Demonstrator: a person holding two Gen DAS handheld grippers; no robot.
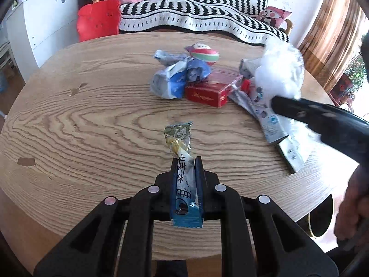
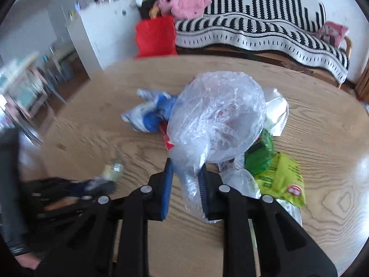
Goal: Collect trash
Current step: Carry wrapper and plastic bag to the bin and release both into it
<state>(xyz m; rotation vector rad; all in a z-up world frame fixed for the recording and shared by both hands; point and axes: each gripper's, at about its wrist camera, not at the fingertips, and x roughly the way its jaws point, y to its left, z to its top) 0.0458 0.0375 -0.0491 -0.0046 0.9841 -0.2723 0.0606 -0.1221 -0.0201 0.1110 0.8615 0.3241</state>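
My left gripper point(image 1: 186, 161) is shut on a long blue-and-white snack wrapper point(image 1: 182, 152), held just above the round wooden table point(image 1: 92, 115). My right gripper point(image 2: 185, 164) is shut on a clear plastic bag point(image 2: 216, 117) that puffs up over the trash pile; the same gripper point(image 1: 275, 101) enters the left wrist view from the right, with the bag point(image 1: 279, 69) beyond it. The pile holds a crumpled blue-and-white wrapper point(image 1: 175, 78), a red box point(image 1: 207, 92) and a flattened white carton point(image 1: 269, 120). The left gripper shows blurred at lower left in the right wrist view, still holding the wrapper point(image 2: 113, 168).
A striped round toy point(image 1: 205, 54) lies behind the pile. Green snack bags point(image 2: 276, 173) and a white wrapper point(image 2: 276, 108) sit to the right of the clear bag. Beyond the table are a red stool point(image 1: 99, 20), a sofa with a black-and-white throw point(image 1: 207, 11) and a white cabinet point(image 1: 46, 23).
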